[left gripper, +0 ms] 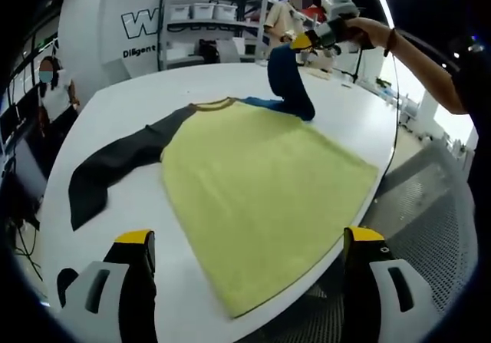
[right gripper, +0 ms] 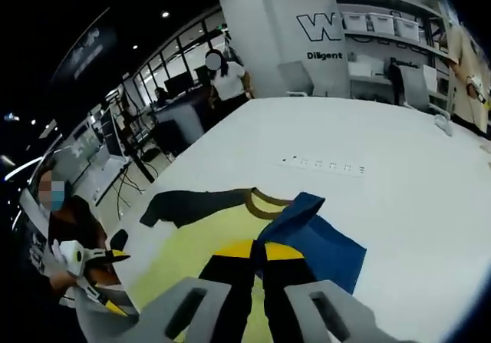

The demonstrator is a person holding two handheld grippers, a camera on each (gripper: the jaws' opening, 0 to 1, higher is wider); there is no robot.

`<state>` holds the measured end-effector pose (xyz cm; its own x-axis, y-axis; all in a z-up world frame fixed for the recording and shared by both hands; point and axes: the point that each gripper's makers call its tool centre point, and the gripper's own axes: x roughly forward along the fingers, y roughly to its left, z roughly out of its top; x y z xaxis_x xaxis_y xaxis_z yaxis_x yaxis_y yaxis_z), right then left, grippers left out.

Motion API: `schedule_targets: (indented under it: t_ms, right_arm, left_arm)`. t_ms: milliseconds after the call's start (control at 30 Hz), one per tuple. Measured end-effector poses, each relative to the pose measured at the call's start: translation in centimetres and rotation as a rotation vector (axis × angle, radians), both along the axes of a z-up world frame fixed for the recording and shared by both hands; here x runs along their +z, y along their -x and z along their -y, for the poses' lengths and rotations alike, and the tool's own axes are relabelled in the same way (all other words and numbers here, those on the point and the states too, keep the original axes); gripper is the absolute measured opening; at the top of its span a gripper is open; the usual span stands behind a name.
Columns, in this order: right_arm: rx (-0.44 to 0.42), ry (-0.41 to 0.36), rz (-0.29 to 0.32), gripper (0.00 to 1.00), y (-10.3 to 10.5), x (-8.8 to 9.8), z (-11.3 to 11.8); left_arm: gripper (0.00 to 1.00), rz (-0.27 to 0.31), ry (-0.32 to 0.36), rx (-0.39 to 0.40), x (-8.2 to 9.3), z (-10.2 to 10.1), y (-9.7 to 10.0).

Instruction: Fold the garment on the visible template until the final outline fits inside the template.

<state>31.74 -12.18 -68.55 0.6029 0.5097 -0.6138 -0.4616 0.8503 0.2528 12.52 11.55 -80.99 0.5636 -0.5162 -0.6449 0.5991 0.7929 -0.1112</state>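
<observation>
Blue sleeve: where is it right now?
The blue sleeve is lifted off the white table at the far end of the yellow shirt, beside the collar, pinched in the right gripper.

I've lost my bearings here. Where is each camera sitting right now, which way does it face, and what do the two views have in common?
Left gripper view: low at the table edge, facing across the yellow shirt; own jaws open, right gripper lifting the blue sleeve, person's arm beyond.
Right gripper view: above the shirt, looking down along shut jaws on the blue sleeve; left gripper at lower left.
Shared: shirt, blue sleeve, dark sleeve, table.
</observation>
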Motion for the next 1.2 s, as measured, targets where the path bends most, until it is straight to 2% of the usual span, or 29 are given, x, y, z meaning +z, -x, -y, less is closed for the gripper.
schedule_targets:
  t_ms: [367,700,1000,1200]
  right_arm:
    - [0.072,-0.018,0.002,0.0,-0.1,0.0,-5.0]
    - [0.117,-0.016,-0.012,0.0,-0.5,-0.8,-9.1]
    - [0.155,-0.008,-0.049,0.0,-0.4,-3.0,-12.2]
    - [0.18,0.043,-0.083,0.0,-0.2,-5.9,-13.8]
  left_arm:
    - [0.99,0.003,0.004,-0.002,0.1,0.1,0.0]
    - [0.99,0.007,0.007,0.001,0.2,0.1,0.0]
    - [0.99,0.007,0.011,0.0,0.2,0.2,0.0]
    - [0.99,0.009,0.017,0.002,0.3,0.2,-0.1]
